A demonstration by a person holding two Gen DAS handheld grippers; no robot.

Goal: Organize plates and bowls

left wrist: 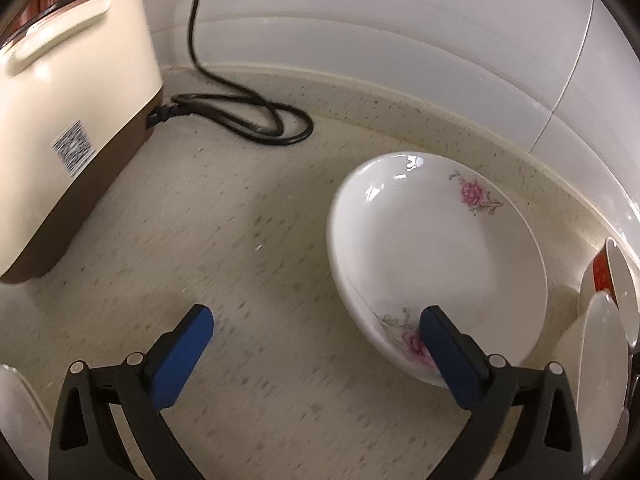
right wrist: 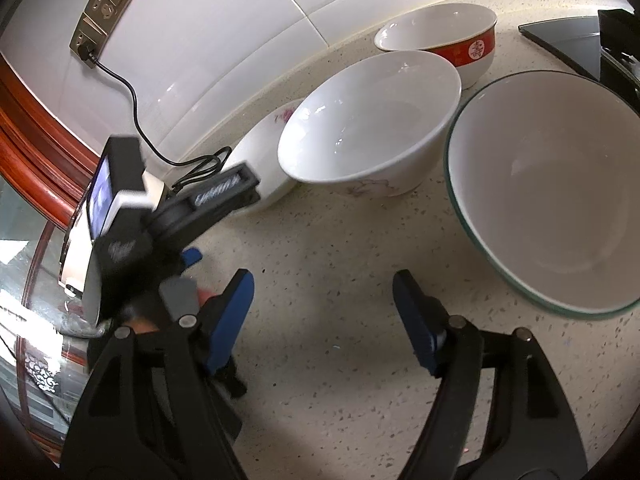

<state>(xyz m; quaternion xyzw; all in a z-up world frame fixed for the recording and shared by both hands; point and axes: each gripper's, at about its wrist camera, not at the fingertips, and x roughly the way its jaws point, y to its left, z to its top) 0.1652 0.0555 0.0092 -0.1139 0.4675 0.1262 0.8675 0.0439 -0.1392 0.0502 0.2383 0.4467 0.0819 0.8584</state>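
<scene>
My left gripper [left wrist: 316,320] is spread wide, pinching nothing; its right blue pad overlaps the near rim of the glossy flowered plate [left wrist: 436,256], which lies on the speckled stone counter [left wrist: 240,240] near its back edge. My right gripper [right wrist: 324,300] hangs open over bare counter. Only the left view shows the cream appliance [left wrist: 68,128] and its coiled black cord [left wrist: 256,120]. Only the right view shows the glass-rimmed bowl [right wrist: 560,200], white porcelain bowl [right wrist: 368,120] and red-banded bowl [right wrist: 448,36].
</scene>
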